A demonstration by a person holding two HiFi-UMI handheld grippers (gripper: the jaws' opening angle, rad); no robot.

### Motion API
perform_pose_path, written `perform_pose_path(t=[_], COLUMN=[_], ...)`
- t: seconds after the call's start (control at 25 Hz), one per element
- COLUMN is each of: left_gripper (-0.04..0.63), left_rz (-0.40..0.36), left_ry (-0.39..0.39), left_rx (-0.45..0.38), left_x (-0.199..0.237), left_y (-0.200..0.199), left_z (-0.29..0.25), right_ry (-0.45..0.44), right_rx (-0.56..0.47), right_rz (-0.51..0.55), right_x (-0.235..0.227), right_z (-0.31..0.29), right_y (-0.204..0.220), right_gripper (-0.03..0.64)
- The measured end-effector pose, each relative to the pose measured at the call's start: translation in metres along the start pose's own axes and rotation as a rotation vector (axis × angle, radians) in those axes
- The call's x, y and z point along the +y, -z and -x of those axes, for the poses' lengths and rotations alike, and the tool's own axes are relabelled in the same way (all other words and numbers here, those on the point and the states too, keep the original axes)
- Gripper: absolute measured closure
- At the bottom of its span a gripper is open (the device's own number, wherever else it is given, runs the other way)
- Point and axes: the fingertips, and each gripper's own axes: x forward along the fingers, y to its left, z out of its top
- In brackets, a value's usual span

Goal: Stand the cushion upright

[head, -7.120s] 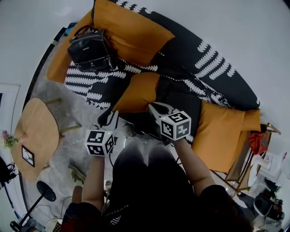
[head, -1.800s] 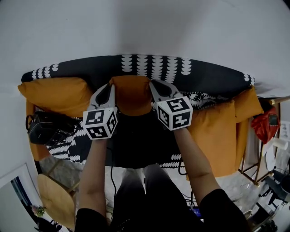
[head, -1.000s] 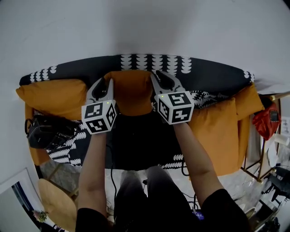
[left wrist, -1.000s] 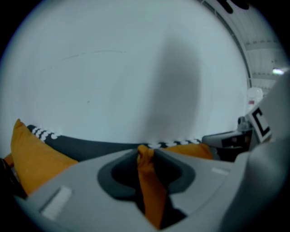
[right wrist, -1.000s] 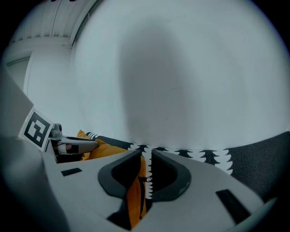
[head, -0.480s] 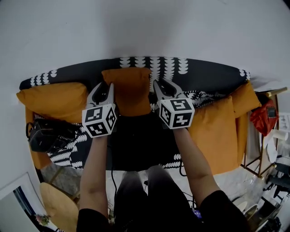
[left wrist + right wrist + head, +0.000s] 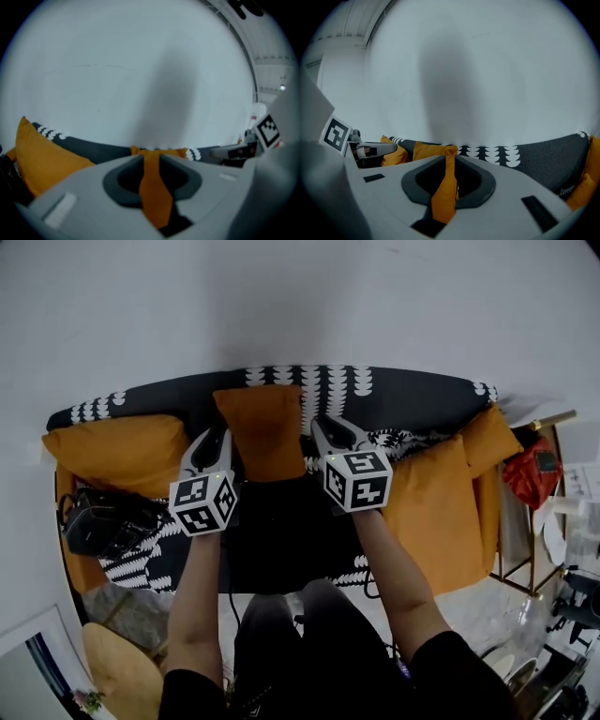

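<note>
Left tongs (image 7: 221, 434) and right tongs (image 7: 319, 424), jaws just closing tighter, pinch the cushion (image 7: 264, 430) by its sides; release unevenly and you could tip it flat on the sofa (image 7: 412, 395).

Person wears a black short-sleeved top (image 7: 448, 664) and dark trousers (image 7: 281, 624). The left gripper (image 7: 218, 439) and right gripper (image 7: 325, 427) have pale grey moulded shells (same build both sides) with dark recessed inserts along the jaws. Each carries a white cube printed with black square markers: left cube (image 7: 202, 503), right cube (image 7: 357, 480). The right shell has small black rectangular slots (image 7: 538, 213).
</note>
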Motion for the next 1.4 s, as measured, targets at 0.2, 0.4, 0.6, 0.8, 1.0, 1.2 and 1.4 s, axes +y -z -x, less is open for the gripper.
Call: perform_pose_path(t=[0.2,0.4,0.6,0.8,1.0,1.2,1.4], left_gripper=[0.502,0.521,0.548,0.568,0.578,0.581,0.584], left_rz=[0.015,0.02,0.022,0.004,-0.028,-0.003,0.016], left_ry=[0.029,0.065,0.084,0.098,0.11,0.1,0.08], left_rx=[-0.008,-0.014,-0.031,-0.034,-0.024,-0.026,-0.03], left_x=[-0.012,-0.023,-0.032,-0.038,-0.046,-0.046,-0.047], left_y=[-0.005,-0.012,-0.018,-0.02,-0.016,-0.014,-0.014], left_z=[0.019,0.04,0.058,0.071,0.082,0.097,0.112], right_ry=[0.009,0.022,0.029,0.037,0.042,0.038,0.036], right_rx=[0.015,0.004,0.001,-0.007,-0.009,-0.009,-0.006], right_rz=[-0.006,-0.002,-0.006,-0.023,-0.033,-0.026,-0.009], right_x=[0.01,0.017,0.022,0.027,0.03,0.035,0.04], right_z=[0.018,0.033,0.048,0.063,0.078,0.092,0.105], right_y=[-0.002,-0.009,-0.011,-0.01,-0.005,-0.002,-0.004], right_gripper=[0.571,0.58,0.586,0.611,0.621,0.621,0.623])
